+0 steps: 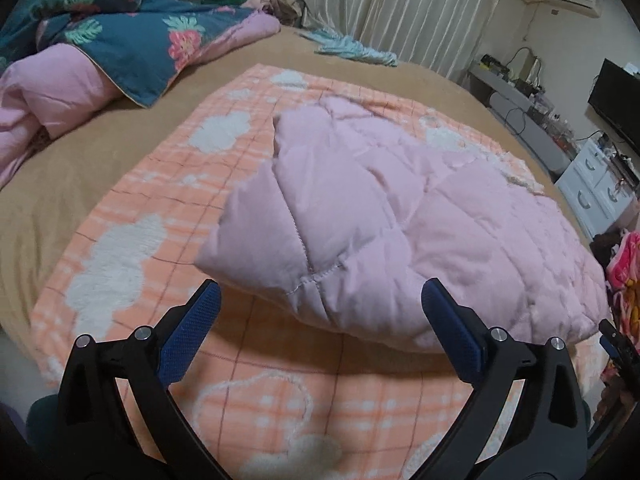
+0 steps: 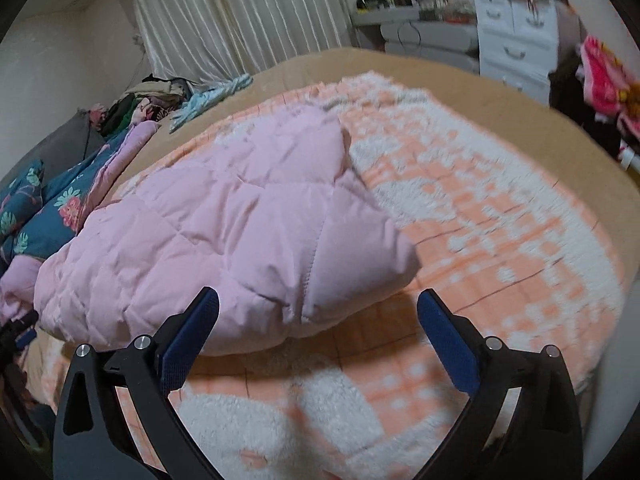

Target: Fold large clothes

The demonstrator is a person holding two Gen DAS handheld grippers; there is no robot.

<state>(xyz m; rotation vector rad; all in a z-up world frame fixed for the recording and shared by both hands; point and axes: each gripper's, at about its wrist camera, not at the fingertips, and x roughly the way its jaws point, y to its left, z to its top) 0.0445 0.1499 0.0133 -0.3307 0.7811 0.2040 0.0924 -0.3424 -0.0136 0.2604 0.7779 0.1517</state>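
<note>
A pale pink quilted padded garment (image 1: 380,216) lies folded in a puffy bundle on an orange plaid blanket with white clouds (image 1: 132,256). My left gripper (image 1: 320,300) is open and empty, its blue-padded fingers apart just short of the garment's near edge. In the right wrist view the same pink garment (image 2: 224,232) lies on the blanket (image 2: 480,240). My right gripper (image 2: 318,302) is open and empty, right at the garment's near rounded corner. The other gripper shows at each view's edge, in the left wrist view (image 1: 616,344) and in the right wrist view (image 2: 18,332).
A teal floral quilt with pink lining (image 1: 120,40) is heaped at the bed's far left. A striped cloth (image 1: 356,50) lies near the curtains (image 1: 400,8). White drawers (image 2: 516,36), a cluttered desk (image 1: 524,112) and bright pink clothing (image 2: 604,68) stand beside the bed.
</note>
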